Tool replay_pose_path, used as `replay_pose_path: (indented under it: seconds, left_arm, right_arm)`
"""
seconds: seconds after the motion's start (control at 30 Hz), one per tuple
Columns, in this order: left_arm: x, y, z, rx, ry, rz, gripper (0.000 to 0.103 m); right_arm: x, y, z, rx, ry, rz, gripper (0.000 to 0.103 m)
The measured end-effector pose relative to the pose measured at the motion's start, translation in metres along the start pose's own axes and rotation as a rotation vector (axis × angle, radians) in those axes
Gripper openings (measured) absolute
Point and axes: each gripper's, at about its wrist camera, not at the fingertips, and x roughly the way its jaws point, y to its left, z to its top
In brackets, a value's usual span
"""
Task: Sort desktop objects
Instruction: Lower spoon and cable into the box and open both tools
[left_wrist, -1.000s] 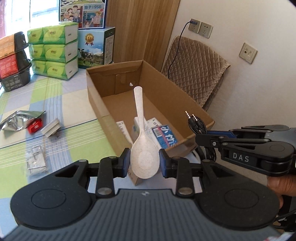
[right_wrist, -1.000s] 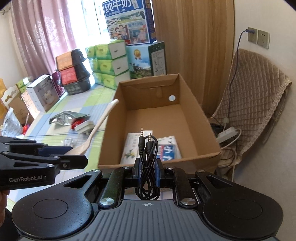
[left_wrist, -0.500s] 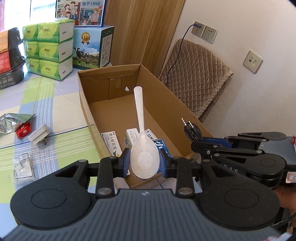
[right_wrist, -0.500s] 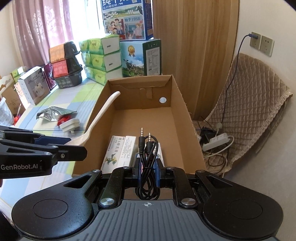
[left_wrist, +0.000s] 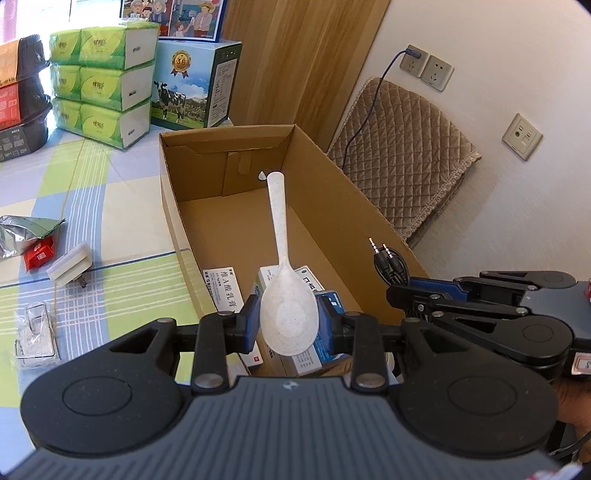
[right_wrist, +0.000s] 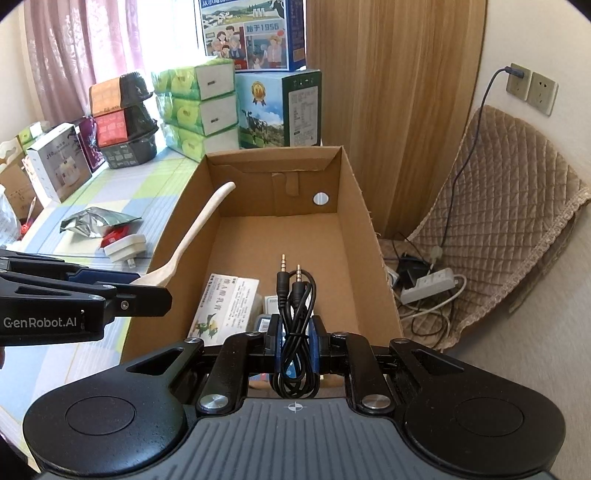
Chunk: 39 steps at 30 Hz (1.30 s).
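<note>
My left gripper (left_wrist: 288, 319) is shut on the bowl of a white speckled spoon (left_wrist: 282, 280), whose handle points out over the open cardboard box (left_wrist: 332, 199). My right gripper (right_wrist: 294, 341) is shut on a coiled black audio cable (right_wrist: 295, 314) with two jack plugs sticking up. Both grippers hang above the near end of the box (right_wrist: 354, 206). In the right wrist view the spoon (right_wrist: 195, 236) and left gripper (right_wrist: 147, 295) stand over the box's left wall. Flat medicine boxes (right_wrist: 225, 306) lie on the box floor.
On the checked tablecloth (left_wrist: 110, 280) left of the box lie a white plug adapter (left_wrist: 70, 264), a red packet (left_wrist: 38, 253), a foil bag (left_wrist: 22, 230) and a clear packet (left_wrist: 35, 328). Green tissue packs (left_wrist: 103, 77) and a milk carton (left_wrist: 192, 88) stand behind. A quilted chair (left_wrist: 402, 166) is at right.
Both grippers have moved forward over the near end of the box, still holding the spoon and the cable. More of the box floor and the medicine boxes show now.
</note>
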Motion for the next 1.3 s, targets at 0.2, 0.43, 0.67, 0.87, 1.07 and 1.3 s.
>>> replay_pose_path:
  seconds: [0.2,0.43,0.67,0.87,1.07,1.3]
  left_arm:
    - [0.007,0.004,0.003,-0.014,0.004,0.005,0.027]
    - [0.015,0.007,0.005,-0.025,0.011,0.011,0.028]
    - [0.021,0.009,0.006,-0.028,0.015,0.013,0.028]
    - [0.025,0.009,0.007,-0.028,0.015,0.018,0.028]
    - [0.024,0.012,0.006,-0.036,0.021,0.021,0.027]
    - [0.014,0.018,0.007,-0.051,0.000,0.022,0.029]
  right_arm:
    - [0.008,-0.002,0.003,0.000,0.014,-0.002,0.011]
    - [0.014,-0.006,0.006,-0.001,0.020,-0.012,0.011]
    - [0.018,-0.007,0.009,-0.004,0.023,-0.018,0.011]
    - [0.020,-0.007,0.010,-0.009,0.025,-0.021,0.011]
    - [0.022,-0.008,0.011,-0.011,0.026,-0.021,0.011]
    - [0.025,-0.009,0.013,-0.011,0.026,-0.017,0.011]
